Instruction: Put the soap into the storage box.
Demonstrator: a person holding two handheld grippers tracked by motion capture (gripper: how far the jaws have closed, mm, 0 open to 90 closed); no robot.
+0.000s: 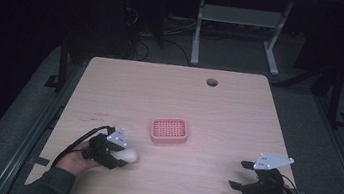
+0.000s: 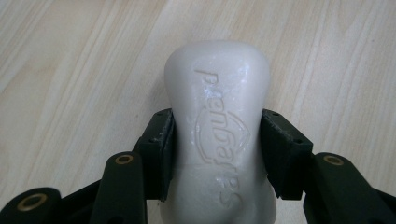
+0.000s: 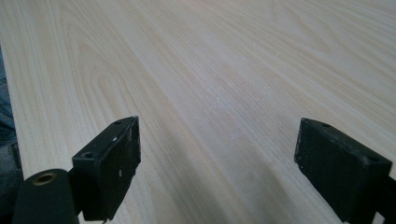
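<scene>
A white bar of soap (image 2: 218,116) with embossed lettering lies on the wooden table, and my left gripper (image 2: 215,154) is shut on its sides. From above, that soap (image 1: 129,154) pokes out to the right of the left gripper (image 1: 119,156), near the table's front left. A pink slotted soap dish (image 1: 169,130) sits at the table's middle, up and to the right of the soap. Over the front right of the table my right gripper (image 1: 241,174) stands open, and its jaws (image 3: 219,168) hold nothing above bare wood.
The wooden table (image 1: 228,114) has a round cable hole (image 1: 212,82) near its far edge. A grey desk frame (image 1: 199,27) stands on the floor beyond. Dark cables trail from each gripper toward the front edge.
</scene>
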